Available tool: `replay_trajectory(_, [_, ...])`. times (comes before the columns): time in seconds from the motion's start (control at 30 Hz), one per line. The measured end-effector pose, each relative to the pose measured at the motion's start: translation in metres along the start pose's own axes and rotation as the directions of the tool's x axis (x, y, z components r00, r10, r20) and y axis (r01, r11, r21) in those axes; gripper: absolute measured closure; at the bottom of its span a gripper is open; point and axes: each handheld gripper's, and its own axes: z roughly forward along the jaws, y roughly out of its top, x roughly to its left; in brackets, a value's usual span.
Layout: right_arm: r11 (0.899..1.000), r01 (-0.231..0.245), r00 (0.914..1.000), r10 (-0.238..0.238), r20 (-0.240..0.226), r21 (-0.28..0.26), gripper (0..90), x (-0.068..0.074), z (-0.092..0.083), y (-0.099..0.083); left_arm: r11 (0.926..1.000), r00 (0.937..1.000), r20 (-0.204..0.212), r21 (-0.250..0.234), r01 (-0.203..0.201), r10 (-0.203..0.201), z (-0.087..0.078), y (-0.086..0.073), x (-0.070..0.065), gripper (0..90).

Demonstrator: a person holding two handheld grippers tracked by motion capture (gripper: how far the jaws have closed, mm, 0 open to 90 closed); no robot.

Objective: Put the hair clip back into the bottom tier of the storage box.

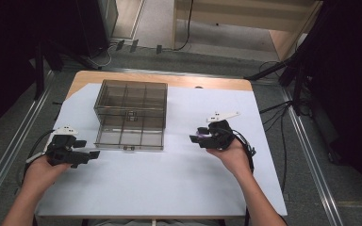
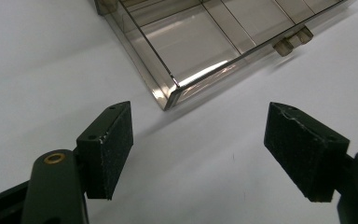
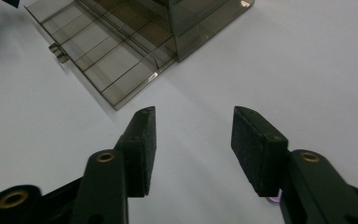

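A smoky clear plastic organiser box [image 1: 131, 101] stands on the white sheet [image 1: 169, 179] at the table's middle. Its lowest drawer [image 1: 129, 138], divided into compartments, is pulled out toward me. My left gripper [image 1: 92, 153] rests on the sheet just left of the drawer's front corner. In the left gripper view its jaws stand wide apart [image 2: 200, 154] with nothing between them, facing the drawer's corner [image 2: 172, 88]. My right gripper [image 1: 195, 138] sits right of the drawer. It is open with a narrower gap [image 3: 193, 144], empty, with the drawer [image 3: 107, 56] and box [image 3: 200, 14] beyond it.
The wooden table top [image 1: 207, 82] shows beyond the sheet's far edge. Cables [image 1: 268, 110] trail off the right side, and dark stand legs [image 1: 297, 80] rise on the floor at the right. Metal floor rails [image 1: 9, 141] run along the left.
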Motion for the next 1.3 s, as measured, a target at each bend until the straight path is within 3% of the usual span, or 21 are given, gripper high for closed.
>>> replay_trajectory(0.37, [1.000,-0.019,0.9997,0.019,-0.011,0.013,57.2,-0.005,0.000,-0.002,0.9999,1.0000,-0.004,0.014,-0.009,0.009,0.001,0.000,-0.001,24.6])
replay_trajectory(0.6, [0.999,-0.031,0.9995,0.031,0.005,0.015,58.5,-0.007,-0.001,0.001,0.9998,0.9999,-0.002,0.015,-0.013,0.013,0.002,0.000,-0.002,24.6])
replay_trajectory(1.0, [0.997,-0.032,0.9993,0.030,0.020,0.064,59.9,-0.009,-0.003,0.005,0.9998,0.9999,-0.002,0.015,-0.011,0.011,0.001,-0.001,-0.002,24.6])
replay_trajectory(1.07, [0.997,-0.037,0.9991,0.036,0.021,0.072,60.0,-0.009,-0.003,0.006,0.9998,0.9999,-0.001,0.016,-0.010,0.010,0.000,-0.001,-0.002,24.6])
replay_trajectory(1.17, [0.990,-0.095,0.9954,0.093,0.023,0.106,60.2,-0.012,-0.003,0.008,0.9999,0.9999,-0.004,0.013,-0.009,0.010,0.000,-0.002,-0.002,24.6])
replay_trajectory(1.3, [0.989,-0.090,0.9957,0.088,0.029,0.116,60.1,-0.015,-0.002,0.008,0.9998,1.0000,-0.004,0.016,-0.008,0.008,-0.001,-0.003,-0.003,24.6])
